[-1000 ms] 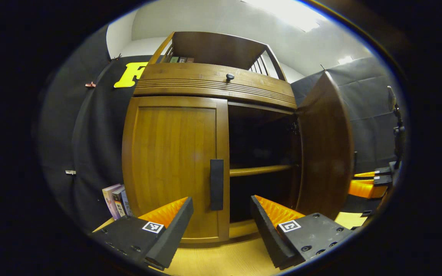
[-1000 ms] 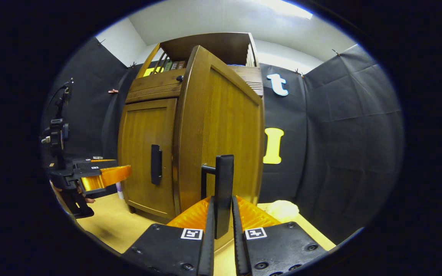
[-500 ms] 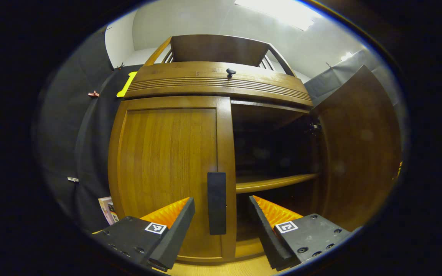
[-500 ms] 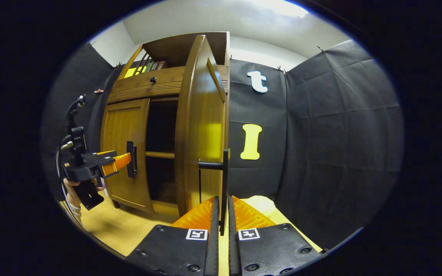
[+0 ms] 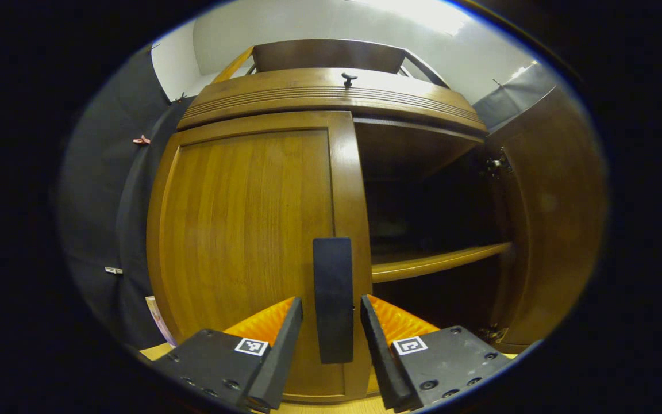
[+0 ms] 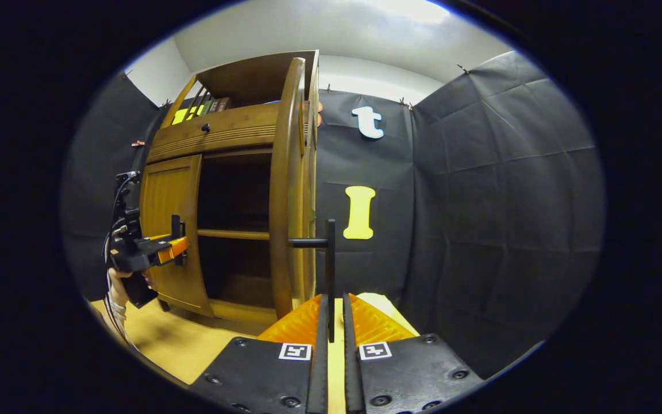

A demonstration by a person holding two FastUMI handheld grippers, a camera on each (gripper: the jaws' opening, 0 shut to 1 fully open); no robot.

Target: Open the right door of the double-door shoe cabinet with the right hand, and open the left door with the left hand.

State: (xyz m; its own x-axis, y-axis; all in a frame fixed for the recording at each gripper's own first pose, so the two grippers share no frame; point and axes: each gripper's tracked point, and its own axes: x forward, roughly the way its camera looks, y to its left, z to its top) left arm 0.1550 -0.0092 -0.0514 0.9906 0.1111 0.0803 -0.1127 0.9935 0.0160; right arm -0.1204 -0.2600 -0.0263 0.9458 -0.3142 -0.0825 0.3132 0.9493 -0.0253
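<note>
The wooden shoe cabinet's left door (image 5: 245, 241) stands closed, and its black handle (image 5: 333, 299) sits between the fingers of my left gripper (image 5: 331, 307). That gripper is open, with a thin gap on each side of the handle. The right door (image 5: 543, 218) is swung wide open, showing a dark inside and a shelf (image 5: 440, 261). In the right gripper view the right door (image 6: 288, 190) appears edge-on, and my right gripper (image 6: 331, 302) is shut on its black handle (image 6: 330, 259). Farther left there, a hand (image 6: 117, 284) holds the left gripper (image 6: 164, 250) at the left door handle (image 6: 177, 230).
A drawer with a small knob (image 5: 347, 76) runs above the doors, and books (image 6: 210, 106) stand on the top shelf. A pale object (image 6: 385, 302) lies on the wooden floor (image 6: 164, 345) beside the open right door. Black cloth walls close in on both sides.
The right door has swung further open with my right gripper on its handle. My left gripper has moved up to the left door, and its fingers have narrowed around the handle.
</note>
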